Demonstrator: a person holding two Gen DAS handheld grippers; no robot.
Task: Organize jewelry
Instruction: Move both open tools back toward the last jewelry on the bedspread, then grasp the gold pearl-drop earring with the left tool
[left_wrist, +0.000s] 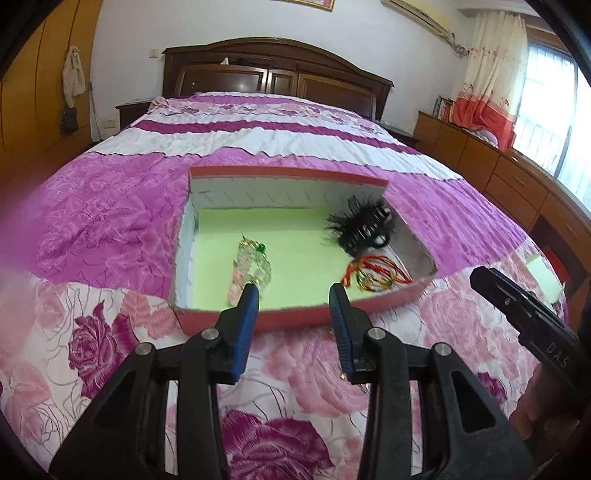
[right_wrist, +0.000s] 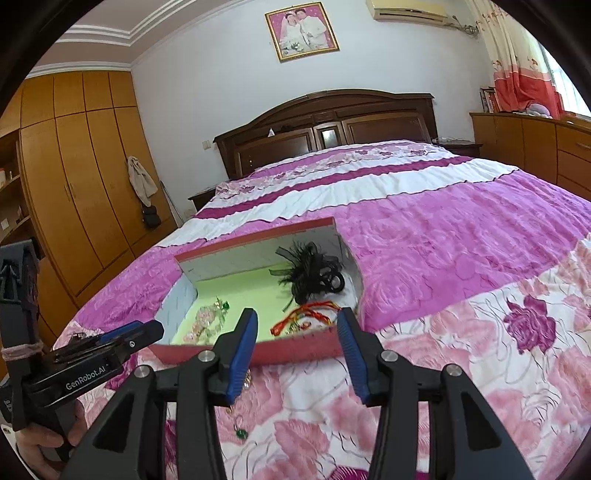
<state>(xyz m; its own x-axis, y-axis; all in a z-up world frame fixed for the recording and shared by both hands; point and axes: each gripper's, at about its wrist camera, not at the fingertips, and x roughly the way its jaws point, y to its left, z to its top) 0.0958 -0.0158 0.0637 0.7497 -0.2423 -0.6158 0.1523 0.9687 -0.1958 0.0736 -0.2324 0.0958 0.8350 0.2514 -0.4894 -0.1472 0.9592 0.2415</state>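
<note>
Both tongs, left (left_wrist: 293, 291) and right (right_wrist: 295, 317), hung released and empty just short of the red box (left_wrist: 295, 317) on the floral bedspread (left_wrist: 110, 206). Inside lay a crystal hair ornament (left_wrist: 251, 266), black feathered clip (left_wrist: 364, 227) and colored cords (left_wrist: 376, 275). Beyond stood the headboard (left_wrist: 277, 70) and wardrobe (right_wrist: 81, 177).

Left-wrist view: a pink blur (left_wrist: 14, 295) smears my left edge; cannot tell what it is. The right gripper (left_wrist: 517, 306) is cut off at the right edge. Right-wrist view: my blue pad hides part of a small trinket (right_wrist: 242, 432) on the bedspread (right_wrist: 461, 369); too small to identify.
</note>
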